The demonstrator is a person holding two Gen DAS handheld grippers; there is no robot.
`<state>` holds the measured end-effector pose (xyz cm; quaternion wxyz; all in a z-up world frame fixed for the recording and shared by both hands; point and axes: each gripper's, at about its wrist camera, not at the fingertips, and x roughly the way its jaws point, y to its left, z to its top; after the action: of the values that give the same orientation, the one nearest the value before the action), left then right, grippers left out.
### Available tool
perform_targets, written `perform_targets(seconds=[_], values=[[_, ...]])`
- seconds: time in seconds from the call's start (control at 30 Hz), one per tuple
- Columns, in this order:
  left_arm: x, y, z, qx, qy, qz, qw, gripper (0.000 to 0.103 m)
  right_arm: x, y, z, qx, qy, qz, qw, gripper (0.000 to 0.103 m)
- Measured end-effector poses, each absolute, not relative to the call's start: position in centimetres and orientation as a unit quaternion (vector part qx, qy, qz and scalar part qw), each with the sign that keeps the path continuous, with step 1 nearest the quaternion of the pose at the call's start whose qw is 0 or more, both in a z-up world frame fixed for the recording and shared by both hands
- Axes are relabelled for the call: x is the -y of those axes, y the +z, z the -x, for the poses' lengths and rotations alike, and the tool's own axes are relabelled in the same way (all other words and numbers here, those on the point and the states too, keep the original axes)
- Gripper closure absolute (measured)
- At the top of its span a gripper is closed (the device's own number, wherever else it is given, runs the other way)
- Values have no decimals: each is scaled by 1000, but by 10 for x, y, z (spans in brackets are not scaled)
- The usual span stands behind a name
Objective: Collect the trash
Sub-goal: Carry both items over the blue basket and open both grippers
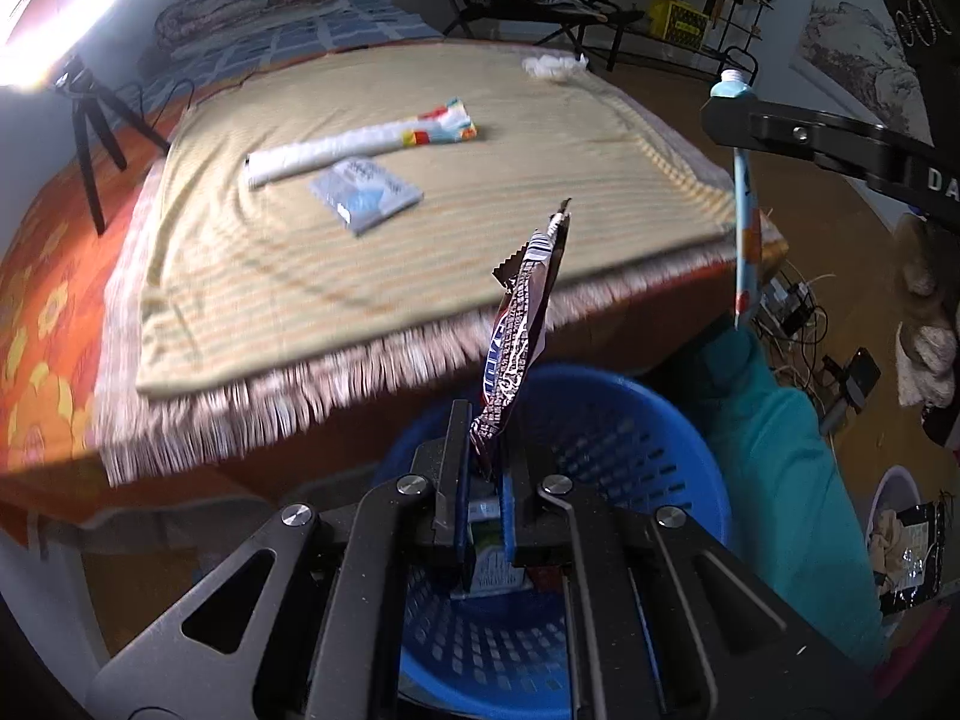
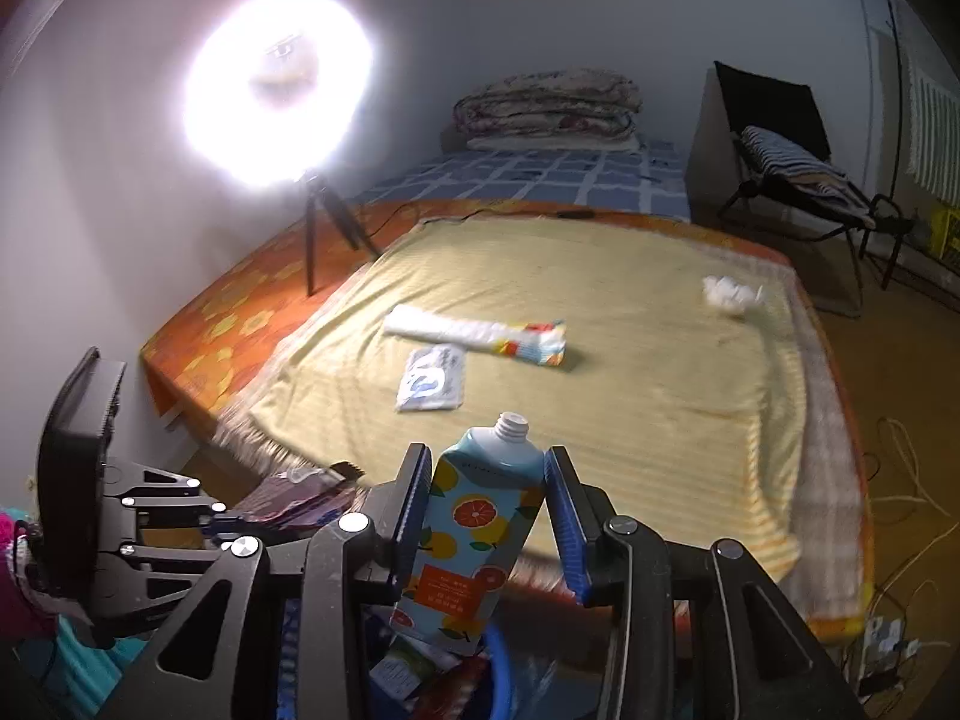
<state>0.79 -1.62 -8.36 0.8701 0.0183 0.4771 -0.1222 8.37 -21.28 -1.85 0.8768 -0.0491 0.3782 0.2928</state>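
My left gripper [image 1: 485, 474] is shut on a brown snack wrapper [image 1: 521, 342] and holds it upright over a blue perforated basket [image 1: 630, 438] that holds some trash. My right gripper [image 2: 487, 498] is shut on a flattened blue carton printed with oranges [image 2: 468, 534], also above the basket's rim [image 2: 501, 678]; the carton shows edge-on in the left wrist view [image 1: 745, 228]. On the striped yellow blanket [image 1: 420, 228] lie a long white wrapper with a coloured end [image 1: 360, 144], a pale blue tissue packet [image 1: 365, 195] and a crumpled white tissue [image 1: 553, 66].
A ring light on a tripod [image 2: 312, 240] stands on the orange bed cover at the left. Folded quilts [image 2: 546, 102] sit at the far end. A folding chair [image 2: 798, 180] stands to the right. Cables and a power strip [image 1: 792, 300] lie on the floor.
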Motion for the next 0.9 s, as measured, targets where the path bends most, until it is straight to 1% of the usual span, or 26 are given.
perform_targets(seconds=[0.47,0.9], values=[[20,-120,28,-509,-117,-9,853,97,208,-62,-29,-425,313,42,848,64],[19,-157,43,-545,-106,6,831,97,209,-106,-8,-471,312,29,824,63]])
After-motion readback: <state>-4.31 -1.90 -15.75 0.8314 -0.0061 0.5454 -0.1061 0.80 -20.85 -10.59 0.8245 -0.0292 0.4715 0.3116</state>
